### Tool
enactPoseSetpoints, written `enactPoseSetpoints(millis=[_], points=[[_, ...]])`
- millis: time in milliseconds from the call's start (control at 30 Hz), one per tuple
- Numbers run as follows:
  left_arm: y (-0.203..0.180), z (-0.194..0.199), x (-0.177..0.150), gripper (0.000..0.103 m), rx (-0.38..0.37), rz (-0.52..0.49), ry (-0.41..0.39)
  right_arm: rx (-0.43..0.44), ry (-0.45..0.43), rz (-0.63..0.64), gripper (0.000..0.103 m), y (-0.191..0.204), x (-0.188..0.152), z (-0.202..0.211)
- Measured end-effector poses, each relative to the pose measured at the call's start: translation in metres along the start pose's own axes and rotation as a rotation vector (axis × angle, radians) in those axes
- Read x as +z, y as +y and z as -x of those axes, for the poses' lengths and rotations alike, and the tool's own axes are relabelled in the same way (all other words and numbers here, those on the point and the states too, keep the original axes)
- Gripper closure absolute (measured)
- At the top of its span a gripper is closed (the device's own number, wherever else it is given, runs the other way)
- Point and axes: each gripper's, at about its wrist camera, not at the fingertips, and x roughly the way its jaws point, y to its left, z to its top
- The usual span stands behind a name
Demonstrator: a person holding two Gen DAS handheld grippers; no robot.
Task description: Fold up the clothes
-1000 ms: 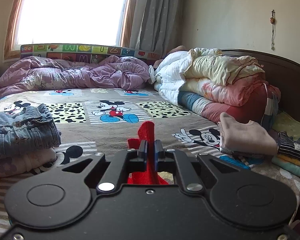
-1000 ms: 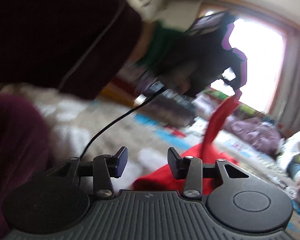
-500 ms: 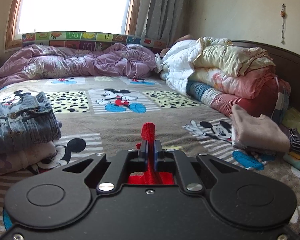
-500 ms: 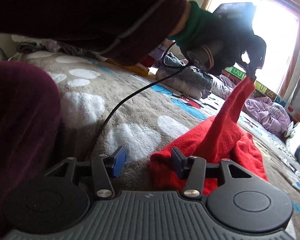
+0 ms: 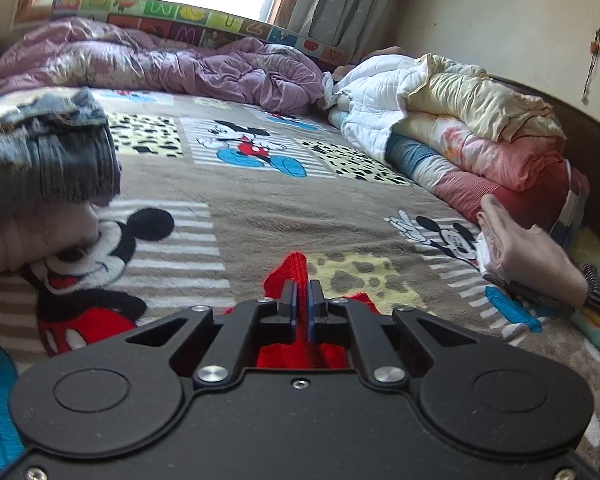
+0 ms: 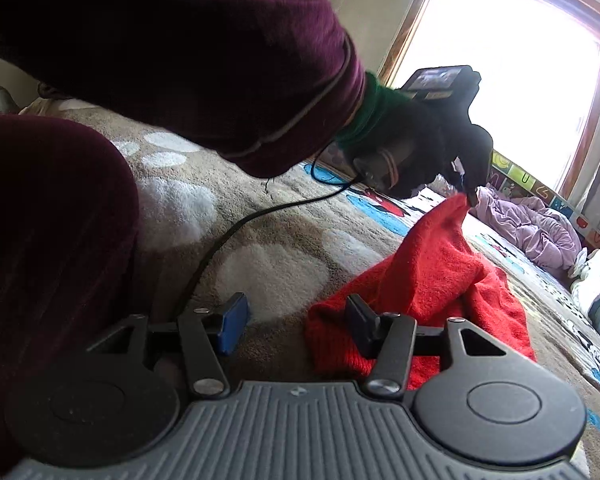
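Two grippers — left gripper pinching red garment, right gripper parted.

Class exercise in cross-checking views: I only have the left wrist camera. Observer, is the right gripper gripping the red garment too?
Observer: No. The right gripper is open; its jaws have just been opening and its pads press on nothing.
Operator: Where is the rest of the cloth?
Observer: The red garment is heaped on the blanket, its near edge beside one finger of the right gripper.
Operator: And my pinch?
Observer: The left gripper holds one corner up in a peak above the heap.
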Motion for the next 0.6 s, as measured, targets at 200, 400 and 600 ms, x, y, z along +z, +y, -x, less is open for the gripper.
enactPoseSetpoints(millis=[200,400,600], points=[[0.015,0.014,-0.004,0.100,-0.128,0.129,-0.071,0.034,-0.034,0.008,0.048,-0.002,0.001,0.012],[-0.001,0.043,0.003,0.101,-0.202,0.133,-0.165,0.051,-0.180,-0.198,0.050,-0.037,0.008,0.046],[-0.010,0.058,0.003,0.101,-0.233,0.126,-0.210,-0.041,-0.133,-0.567,0.049,-0.156,0.012,0.019]])
